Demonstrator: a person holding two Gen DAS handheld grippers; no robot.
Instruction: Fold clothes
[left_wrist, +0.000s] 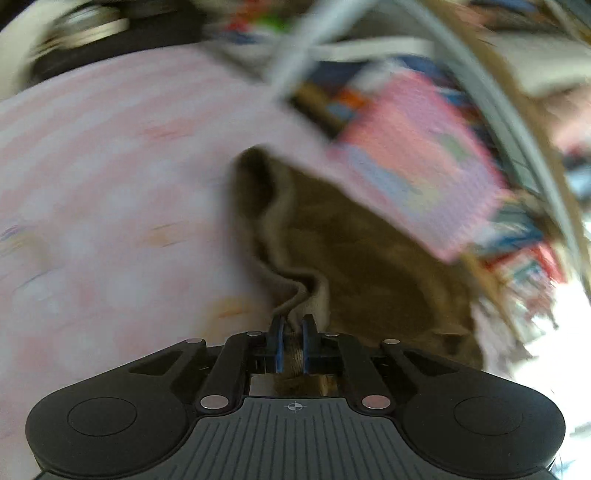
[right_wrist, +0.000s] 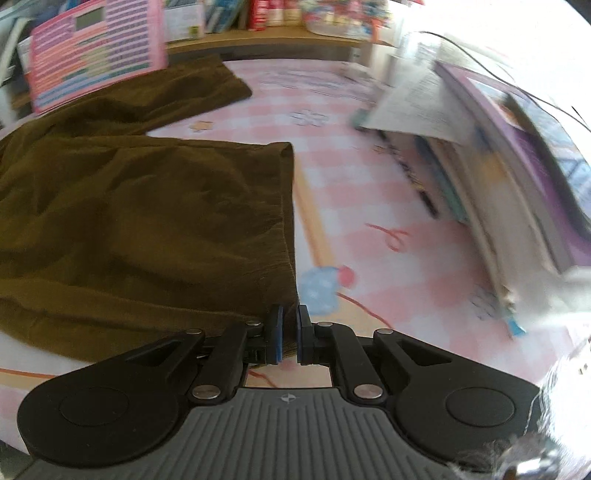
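Olive-brown garment (right_wrist: 140, 206) on pink/white checked cloth (right_wrist: 369, 192) w/ doodle prints.

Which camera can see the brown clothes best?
The right wrist view: the brown clothes lie spread on the pink checked cloth, fairly sharp. The left wrist view is blurred and shows only a bunched fold rising from the left gripper.
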